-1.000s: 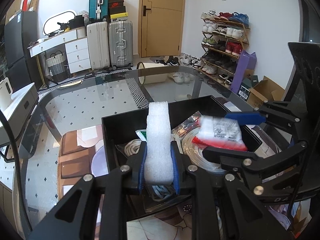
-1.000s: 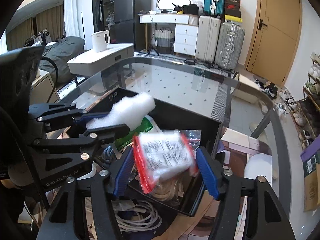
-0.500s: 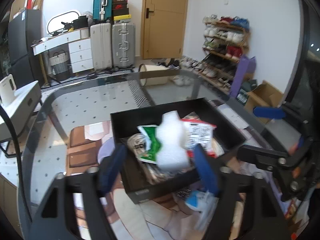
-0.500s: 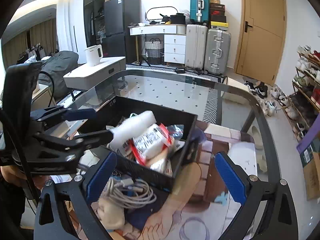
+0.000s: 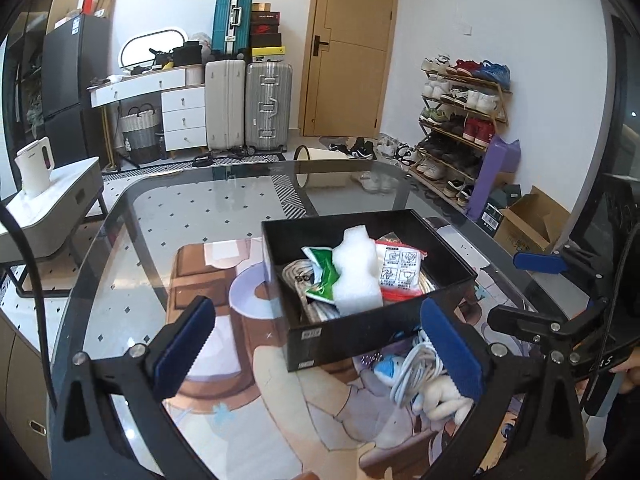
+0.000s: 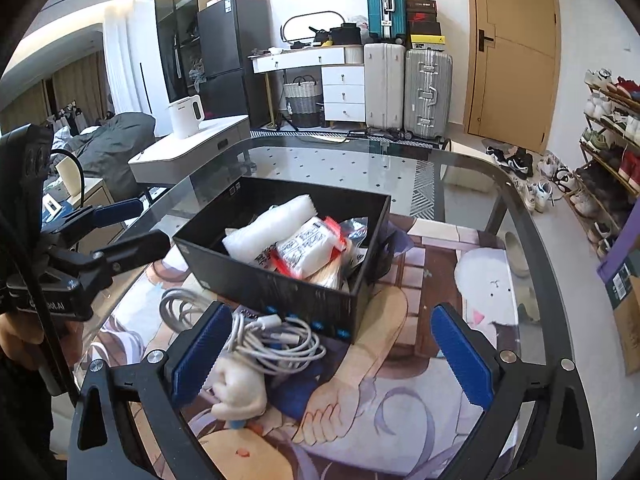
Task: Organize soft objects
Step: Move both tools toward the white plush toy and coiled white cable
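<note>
A black open box (image 5: 360, 336) (image 6: 280, 284) stands on the printed mat. Inside it lie a white foam piece (image 5: 356, 276) (image 6: 272, 224), a red-and-white packet (image 5: 400, 272) (image 6: 308, 248), a green packet (image 5: 324, 272) and coiled cord. My left gripper (image 5: 318, 320) hangs back from the box's near wall, its jaws opening, with nothing between them. My right gripper (image 6: 330, 320) is open and empty too, above a white cable bundle (image 6: 272, 340) and a cream plush toy (image 6: 240, 392) on the mat in front of the box.
The glass table's edge (image 5: 100, 240) curves round on the left and at the back. A white side table with a kettle (image 5: 36, 168) stands left, a shoe rack (image 5: 460, 128) and cardboard box (image 5: 528, 220) right. A hand (image 6: 24, 340) holds the left gripper.
Both grippers opened and let go: the foam piece and the red-and-white packet now lie in the box. Both grippers pulled back from the box.
</note>
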